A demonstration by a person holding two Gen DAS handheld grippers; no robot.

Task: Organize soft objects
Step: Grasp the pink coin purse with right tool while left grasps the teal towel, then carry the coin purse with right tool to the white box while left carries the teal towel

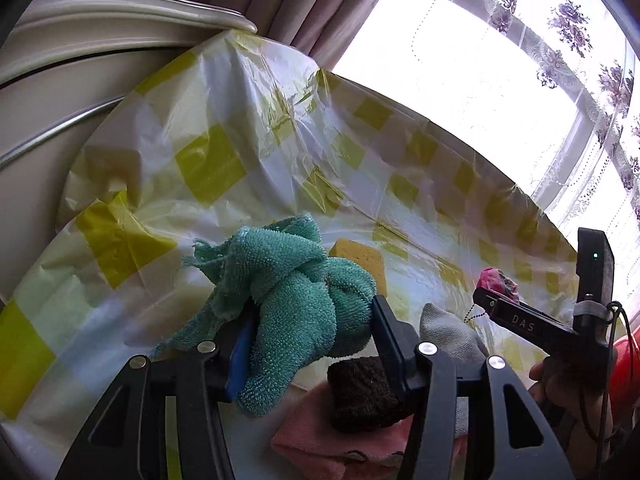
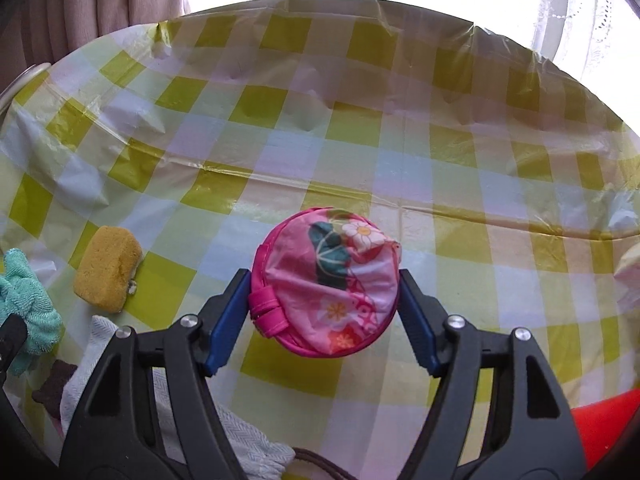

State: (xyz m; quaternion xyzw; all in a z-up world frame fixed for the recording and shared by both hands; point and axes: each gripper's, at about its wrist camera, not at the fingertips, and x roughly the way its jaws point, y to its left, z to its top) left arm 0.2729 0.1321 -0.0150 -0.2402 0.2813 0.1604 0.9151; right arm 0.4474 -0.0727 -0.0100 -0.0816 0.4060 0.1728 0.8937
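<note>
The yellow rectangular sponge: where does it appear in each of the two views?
Left wrist view: the yellow rectangular sponge lies near the centre, just behind the teal terry cloth.
Right wrist view: the sponge lies at the left, on the yellow-and-white checked plastic tablecloth.
Shared landmark: the teal cloth, at the left edge there.

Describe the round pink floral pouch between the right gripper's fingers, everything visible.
The round pink floral pouch is a flat disc of thin, crinkled fabric printed with white and orange blossoms and dark green leaves, edged in magenta piping with a small magenta loop at its left rim. It sits above the checked plastic tablecloth, squeezed at both sides by the right gripper and its blue pads.
</note>
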